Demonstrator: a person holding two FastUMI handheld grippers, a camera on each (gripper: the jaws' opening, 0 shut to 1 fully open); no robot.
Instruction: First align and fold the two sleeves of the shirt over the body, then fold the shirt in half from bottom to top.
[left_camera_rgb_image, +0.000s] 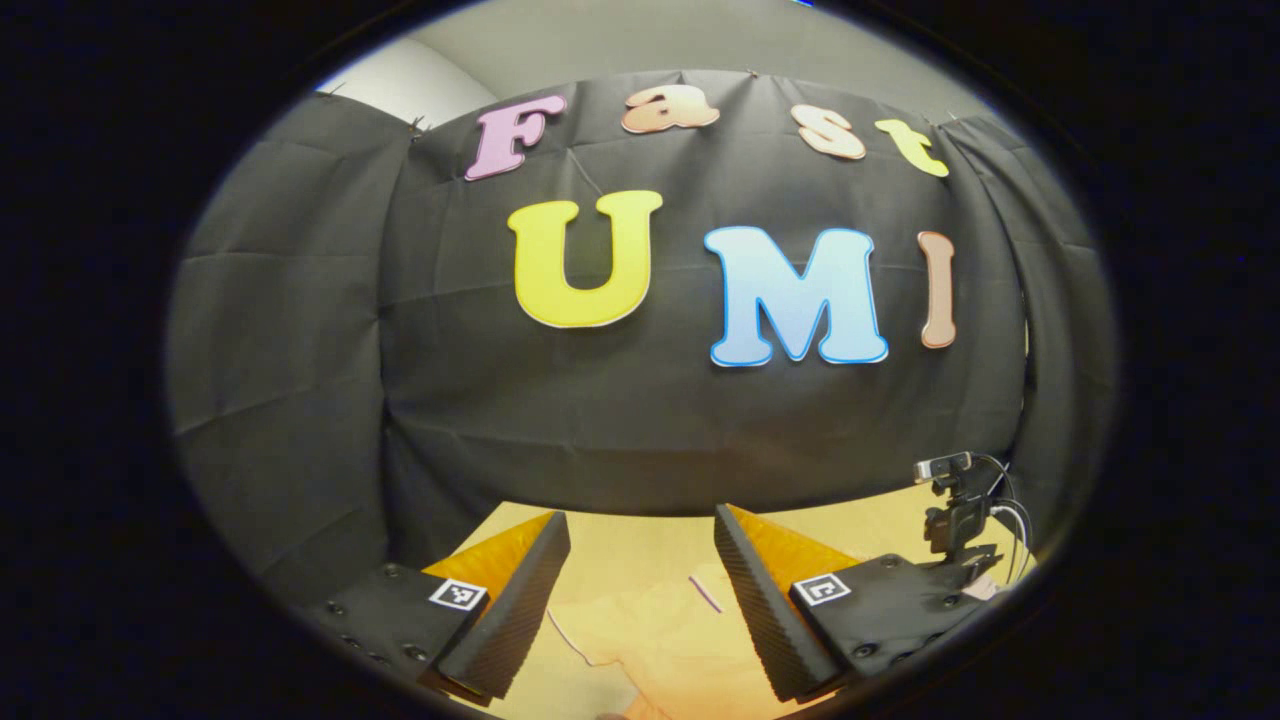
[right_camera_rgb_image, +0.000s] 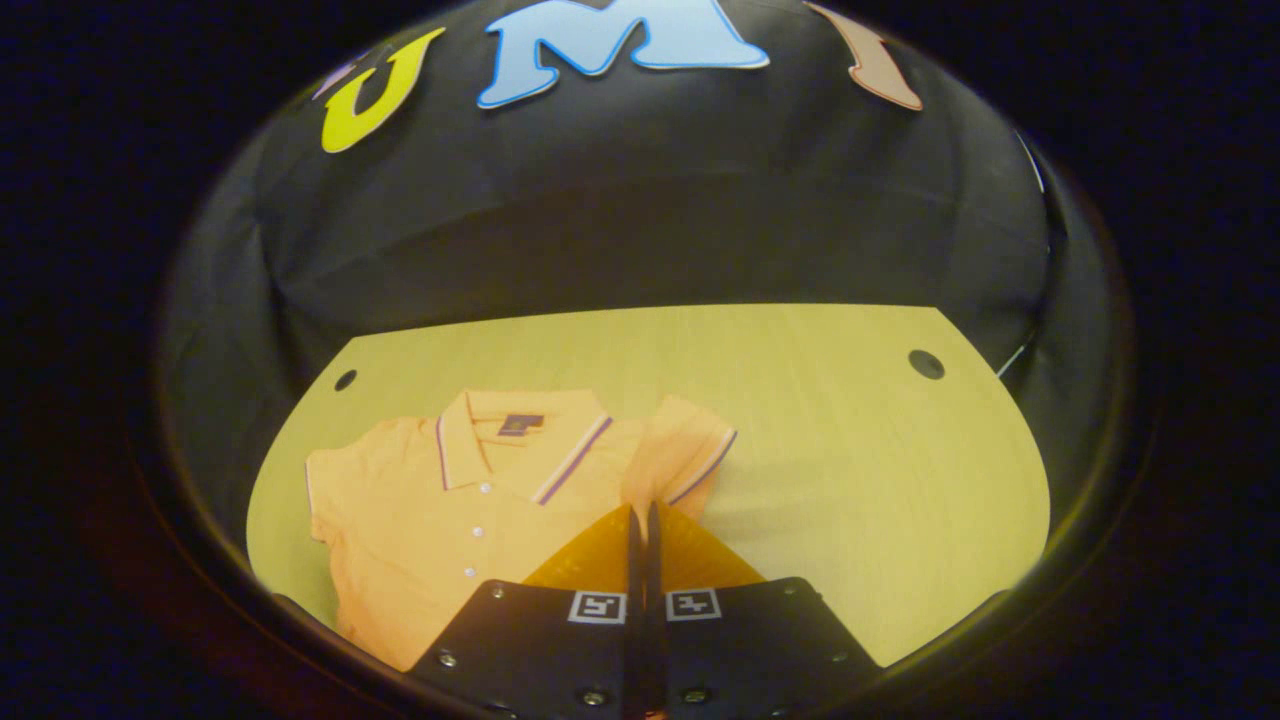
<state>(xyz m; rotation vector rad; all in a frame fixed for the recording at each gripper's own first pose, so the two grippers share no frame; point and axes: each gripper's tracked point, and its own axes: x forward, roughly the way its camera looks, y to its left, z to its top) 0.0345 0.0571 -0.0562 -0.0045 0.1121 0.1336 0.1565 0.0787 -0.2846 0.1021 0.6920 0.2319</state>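
I count one orange short-sleeved polo shirt with purple-and-white trim (right_camera_rgb_image: 430, 500), two sleeves on it, and two round holes in the tabletop, one near each far corner. In the right gripper view the shirt lies flat, collar toward the far edge, on the left half of the pale yellow wooden tabletop (right_camera_rgb_image: 850, 480). Its left sleeve (right_camera_rgb_image: 320, 490) spreads out toward the left edge, while the other sleeve (right_camera_rgb_image: 680, 455) stands up in a fold just ahead of my right gripper (right_camera_rgb_image: 642, 520). That gripper's fingers are pressed together with barely a slit between them, tips right at the base of that raised sleeve; I cannot tell whether fabric is pinched between them. In the left gripper view my left gripper (left_camera_rgb_image: 640, 560) has its fingers spread wide with nothing between them, held above the tabletop with a stretch of orange cloth (left_camera_rgb_image: 650, 640) below. At the right edge of that view one small webcam on a black stand (left_camera_rgb_image: 950, 500) sits with cables trailing. Black cloth walls (left_camera_rgb_image: 300, 350) enclose the booth behind the table.
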